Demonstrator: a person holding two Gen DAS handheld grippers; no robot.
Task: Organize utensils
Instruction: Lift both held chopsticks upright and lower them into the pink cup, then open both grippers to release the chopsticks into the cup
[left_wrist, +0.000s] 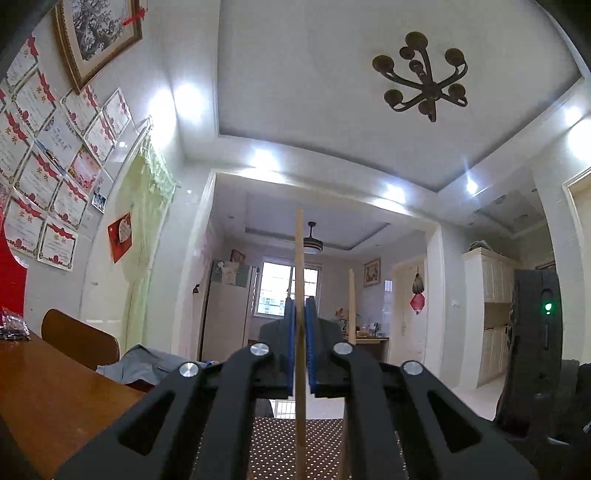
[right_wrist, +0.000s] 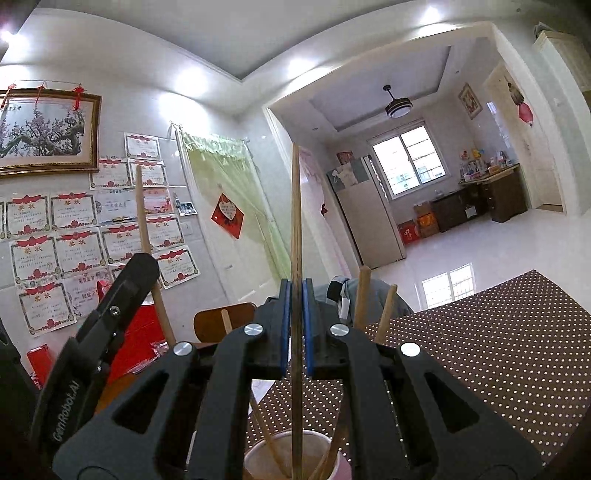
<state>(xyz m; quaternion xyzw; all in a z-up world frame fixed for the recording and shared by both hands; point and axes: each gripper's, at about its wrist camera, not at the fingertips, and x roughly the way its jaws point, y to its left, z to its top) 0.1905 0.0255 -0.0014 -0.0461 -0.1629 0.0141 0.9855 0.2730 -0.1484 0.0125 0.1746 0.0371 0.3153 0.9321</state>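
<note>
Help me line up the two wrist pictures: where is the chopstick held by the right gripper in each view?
Left wrist view: likely the pale chopstick right of centre, its grip hidden.
Right wrist view: dead centre, upright, the chopstick clamped in the right gripper, lower end in the paper cup.
Shared landmark: the window beside the fridge.

A pale paper cup (right_wrist: 295, 456) stands below the right gripper (right_wrist: 296, 325) on the brown white-dotted table mat (right_wrist: 498, 350); several wooden chopsticks (right_wrist: 386, 314) lean in it; one upright wooden chopstick (right_wrist: 295, 221) reaches down into it.
</note>
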